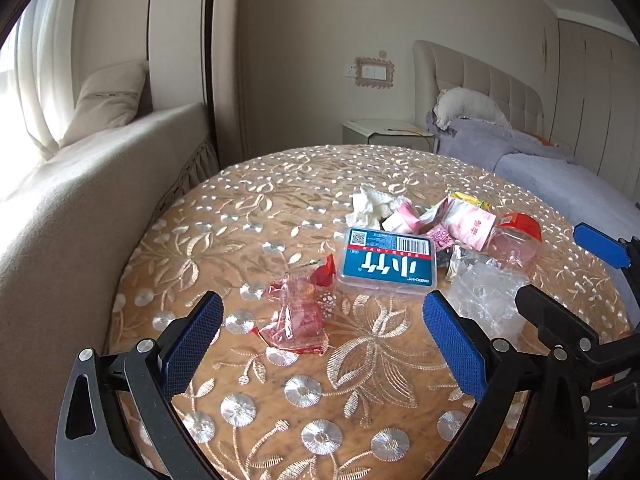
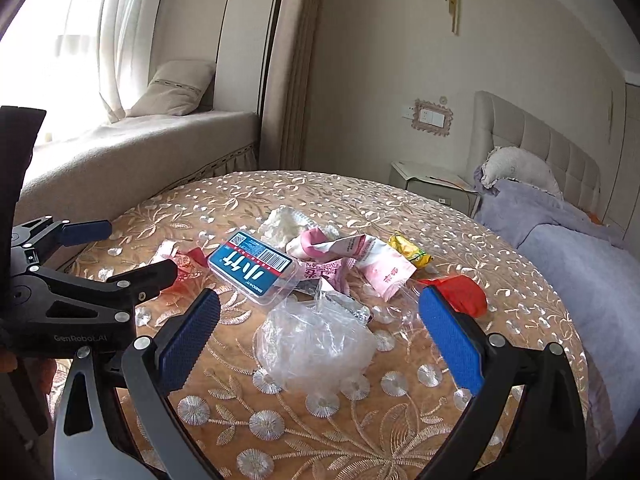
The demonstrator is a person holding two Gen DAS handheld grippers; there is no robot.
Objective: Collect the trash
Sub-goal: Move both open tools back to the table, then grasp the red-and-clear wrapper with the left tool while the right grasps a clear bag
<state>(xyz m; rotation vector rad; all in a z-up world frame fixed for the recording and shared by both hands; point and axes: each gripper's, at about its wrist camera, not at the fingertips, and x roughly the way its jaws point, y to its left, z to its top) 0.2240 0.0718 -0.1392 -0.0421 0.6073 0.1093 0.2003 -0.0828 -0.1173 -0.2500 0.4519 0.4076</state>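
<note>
Here the left tool [image 1: 322,344] hangs low over the near part of the round table [image 1: 200,248], its two blue pads wide apart and holding nothing. Between them lies a crumpled red-and-clear wrapper [image 1: 294,322], flat on the embroidered cloth. The right tool [image 2: 320,340] is also spread open and empty, and a crumpled clear plastic bag [image 2: 316,340] sits between its pads.

The rest of the trash lies a little further, in a loose heap near the middle of the table: a clear box with a blue label [image 1: 386,266], pink-and-white packets [image 1: 460,224] touching it on the far side, a white tissue [image 1: 370,204] behind, a yellow wrapper [image 1: 468,198] and a red-topped clear piece [image 1: 516,236] toward the right. No bin or bag for collecting is visible in either view.

The risk seems to be in the thin, light material. The wrapper lies flat, so the pads may close above it or only push it along the cloth. The clear bag is springy and may slip out, or drag the foil scrap [image 2: 348,306] touching it. The two tools are near each other, so they may knock together if both move inward.

Beyond the table stand a window seat [image 1: 100,168] with a cushion [image 1: 108,100], a nightstand [image 1: 384,130] and a bed [image 1: 560,172], all well apart from the work.
</note>
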